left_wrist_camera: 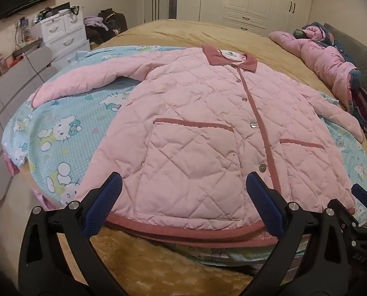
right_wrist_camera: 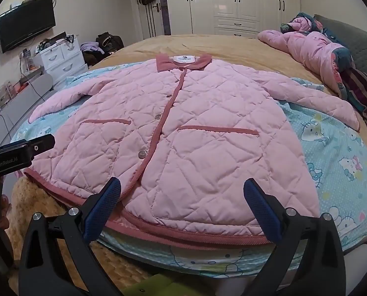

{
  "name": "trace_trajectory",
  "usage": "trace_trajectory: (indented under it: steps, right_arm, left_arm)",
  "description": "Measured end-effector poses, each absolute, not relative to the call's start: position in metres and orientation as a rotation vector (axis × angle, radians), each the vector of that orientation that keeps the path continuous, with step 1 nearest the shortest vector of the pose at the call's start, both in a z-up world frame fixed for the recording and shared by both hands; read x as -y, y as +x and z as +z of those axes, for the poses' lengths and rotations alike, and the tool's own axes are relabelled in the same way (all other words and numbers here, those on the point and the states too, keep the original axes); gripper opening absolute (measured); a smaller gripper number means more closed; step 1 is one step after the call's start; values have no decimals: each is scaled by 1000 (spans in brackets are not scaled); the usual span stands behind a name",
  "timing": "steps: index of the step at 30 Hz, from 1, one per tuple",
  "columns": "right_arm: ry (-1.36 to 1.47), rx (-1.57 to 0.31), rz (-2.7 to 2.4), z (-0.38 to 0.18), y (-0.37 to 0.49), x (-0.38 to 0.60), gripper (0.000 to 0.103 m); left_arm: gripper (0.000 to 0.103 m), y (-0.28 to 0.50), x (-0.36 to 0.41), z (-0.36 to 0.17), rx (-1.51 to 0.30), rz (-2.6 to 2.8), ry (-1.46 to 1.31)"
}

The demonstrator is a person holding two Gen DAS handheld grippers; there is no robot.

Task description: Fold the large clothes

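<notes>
Left wrist view: the left gripper (left_wrist_camera: 183,192) gapes wide, empty, above the hem of the pink quilted jacket (left_wrist_camera: 203,128) spread buttoned on the bed; puffy layers could slip a shallow pinch. Right wrist view: the right gripper (right_wrist_camera: 182,193) likewise wide and empty; uneven lifts may skew the fold.

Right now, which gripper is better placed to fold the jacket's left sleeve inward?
Left gripper: open, it faces the jacket's left half, nearer that sleeve. The right gripper hangs right of the placket.

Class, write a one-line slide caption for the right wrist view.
Open right hand-held gripper poised over the hem of a buttoned pink quilted jacket spread flat on a cartoon-print sheet.
</notes>
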State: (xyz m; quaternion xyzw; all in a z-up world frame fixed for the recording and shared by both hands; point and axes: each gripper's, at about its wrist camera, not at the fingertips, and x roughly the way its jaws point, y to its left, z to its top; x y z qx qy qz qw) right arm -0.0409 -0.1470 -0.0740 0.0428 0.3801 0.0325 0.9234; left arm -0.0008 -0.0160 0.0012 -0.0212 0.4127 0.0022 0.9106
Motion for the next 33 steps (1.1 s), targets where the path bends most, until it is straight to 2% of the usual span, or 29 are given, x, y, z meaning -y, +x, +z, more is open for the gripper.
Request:
trace_trajectory:
  steps: [33]
  right_arm:
    - [78,-777,61,-73,-37,148,99]
  left_arm:
    - [94,-2,5,1,-842,-2,-41]
